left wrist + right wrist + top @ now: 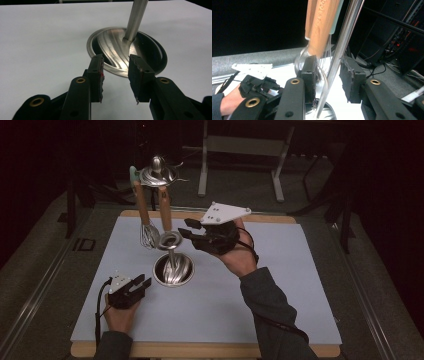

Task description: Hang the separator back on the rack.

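Note:
A steel utensil stand rises from its round base [172, 270] [117, 47] on the pale mat, its pole [135, 20] [339, 50] carrying a hanger top [157, 174]. Wooden-handled utensils [165, 210] [322, 27] hang from the top, among them a whisk [149, 236] and a ring-shaped steel head [170, 240]. My right gripper [187, 228] [328, 67] is held level at the pole, open; the pole runs between its jaws without touching the pads. The left gripper [142, 282] [116, 66] rests on the mat, open and with nothing in it, its tips just short of the base rim.
The pale mat [260, 285] covers a wooden table top with room at the right and front. Behind the table stand a metal frame's legs [240, 150] in the dark. An equipment rack with cables [392, 45] lies beyond the pole.

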`<state>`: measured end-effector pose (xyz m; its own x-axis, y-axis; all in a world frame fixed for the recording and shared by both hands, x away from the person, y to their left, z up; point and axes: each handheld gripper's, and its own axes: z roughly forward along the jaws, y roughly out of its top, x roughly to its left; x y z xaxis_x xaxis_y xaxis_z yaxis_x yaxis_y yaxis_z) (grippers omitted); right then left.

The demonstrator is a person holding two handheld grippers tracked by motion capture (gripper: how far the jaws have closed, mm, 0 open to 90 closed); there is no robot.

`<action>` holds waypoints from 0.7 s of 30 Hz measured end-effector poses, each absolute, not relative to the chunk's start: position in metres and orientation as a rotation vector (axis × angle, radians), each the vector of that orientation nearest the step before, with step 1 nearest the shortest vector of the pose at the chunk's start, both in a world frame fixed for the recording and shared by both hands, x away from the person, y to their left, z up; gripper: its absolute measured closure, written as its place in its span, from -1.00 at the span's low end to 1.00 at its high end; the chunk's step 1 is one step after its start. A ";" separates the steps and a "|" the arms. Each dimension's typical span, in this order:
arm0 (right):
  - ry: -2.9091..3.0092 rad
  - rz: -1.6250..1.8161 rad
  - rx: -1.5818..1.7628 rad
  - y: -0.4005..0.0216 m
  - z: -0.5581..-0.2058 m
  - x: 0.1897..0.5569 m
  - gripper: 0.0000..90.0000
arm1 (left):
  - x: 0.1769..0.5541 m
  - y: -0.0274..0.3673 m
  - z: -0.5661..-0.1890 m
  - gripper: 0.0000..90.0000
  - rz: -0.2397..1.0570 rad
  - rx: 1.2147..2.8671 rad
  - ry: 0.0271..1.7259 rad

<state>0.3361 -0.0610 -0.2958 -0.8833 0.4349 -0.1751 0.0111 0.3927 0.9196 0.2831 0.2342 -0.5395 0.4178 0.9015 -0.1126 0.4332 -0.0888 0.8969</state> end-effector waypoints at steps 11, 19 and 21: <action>2.303 1.463 0.407 -0.075 -0.300 0.339 0.46 | 0.283 0.234 -0.540 0.45 0.603 1.696 1.174; 2.329 1.434 0.440 -0.092 -0.309 0.340 0.44 | 0.283 0.234 -0.540 0.45 0.604 1.698 1.173; 2.342 1.421 0.454 -0.096 -0.313 0.341 0.43 | 0.283 0.234 -0.540 0.45 0.603 1.699 1.175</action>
<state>0.3410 -0.0964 -0.3132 -0.8823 0.4496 -0.1390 0.0845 0.4419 0.8931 0.2834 0.2339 -0.5396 0.4162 0.9021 -0.1136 0.4334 -0.0870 0.8970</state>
